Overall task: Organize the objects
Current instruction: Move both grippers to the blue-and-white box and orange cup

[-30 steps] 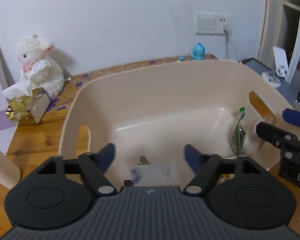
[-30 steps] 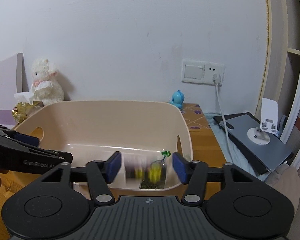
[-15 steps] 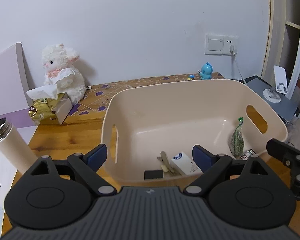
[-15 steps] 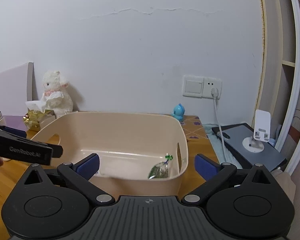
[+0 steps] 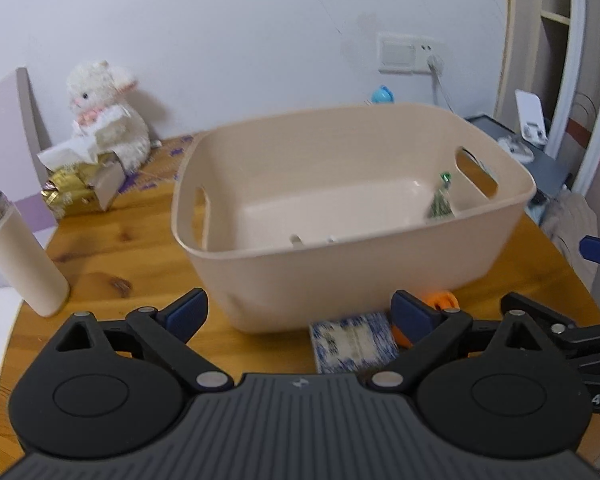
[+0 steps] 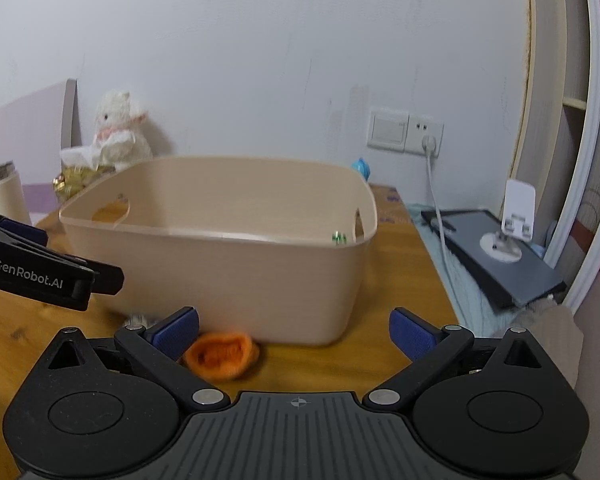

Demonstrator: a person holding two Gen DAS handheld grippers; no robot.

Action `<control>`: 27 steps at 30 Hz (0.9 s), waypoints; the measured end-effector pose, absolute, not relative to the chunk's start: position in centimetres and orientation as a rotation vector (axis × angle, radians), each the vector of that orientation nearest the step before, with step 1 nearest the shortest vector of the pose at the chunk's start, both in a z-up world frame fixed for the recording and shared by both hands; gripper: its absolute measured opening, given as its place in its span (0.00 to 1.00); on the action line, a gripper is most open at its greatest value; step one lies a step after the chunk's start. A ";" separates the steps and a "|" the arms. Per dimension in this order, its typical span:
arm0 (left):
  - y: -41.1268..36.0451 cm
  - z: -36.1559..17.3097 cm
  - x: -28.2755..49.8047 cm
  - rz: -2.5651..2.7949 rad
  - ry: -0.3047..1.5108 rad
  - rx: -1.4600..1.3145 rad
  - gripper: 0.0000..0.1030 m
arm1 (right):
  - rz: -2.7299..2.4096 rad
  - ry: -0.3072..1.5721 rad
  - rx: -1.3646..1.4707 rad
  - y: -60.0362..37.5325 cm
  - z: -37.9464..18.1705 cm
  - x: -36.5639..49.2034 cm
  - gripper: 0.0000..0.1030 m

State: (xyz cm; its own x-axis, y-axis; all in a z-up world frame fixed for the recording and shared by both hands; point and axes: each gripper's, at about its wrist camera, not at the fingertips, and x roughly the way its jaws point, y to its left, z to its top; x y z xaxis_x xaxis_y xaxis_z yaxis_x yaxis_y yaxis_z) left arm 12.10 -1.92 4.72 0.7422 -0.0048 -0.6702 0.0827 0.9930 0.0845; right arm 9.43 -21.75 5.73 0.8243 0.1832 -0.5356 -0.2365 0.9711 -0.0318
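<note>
A beige plastic bin point(image 5: 340, 272) point(image 6: 220, 264) stands on the wooden table, with a small green packet point(image 5: 441, 200) leaning against its right inner wall. In front of it on the table lie a blue-and-white packet point(image 5: 352, 344) and an orange knitted item point(image 6: 222, 354) point(image 5: 444, 304). My left gripper point(image 5: 300, 316) is open, back from the bin's near wall, nothing between its fingers. My right gripper point(image 6: 296, 330) is open too, low near the table, with the orange item just inside its left finger. The left gripper's side shows in the right wrist view point(image 6: 48, 276).
A cream flask point(image 5: 20, 256) stands at the table's left. A tissue box point(image 5: 84, 188) and white plush toy point(image 5: 104, 112) sit by the wall. A blue figurine point(image 5: 381, 94), a wall socket with cable point(image 6: 430, 148), and a dark tablet with white stand point(image 6: 500, 248) are to the right.
Both grippers have pulled back and down from over the bin to the table in front of it. Their jaws went from narrow to wide open. The orange item and patterned packet have come into view.
</note>
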 end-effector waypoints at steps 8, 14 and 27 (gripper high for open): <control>-3.0 1.6 12.2 -0.088 0.811 0.121 0.97 | 0.227 0.631 -0.123 -22.0 2.8 9.1 1.00; -3.4 -0.7 13.3 -0.098 0.873 0.100 0.97 | 0.231 0.673 -0.136 -22.1 1.3 9.6 1.00; -2.0 -3.6 15.3 -0.109 0.919 -0.005 0.98 | 0.261 0.715 -0.165 -20.8 -0.8 11.6 1.00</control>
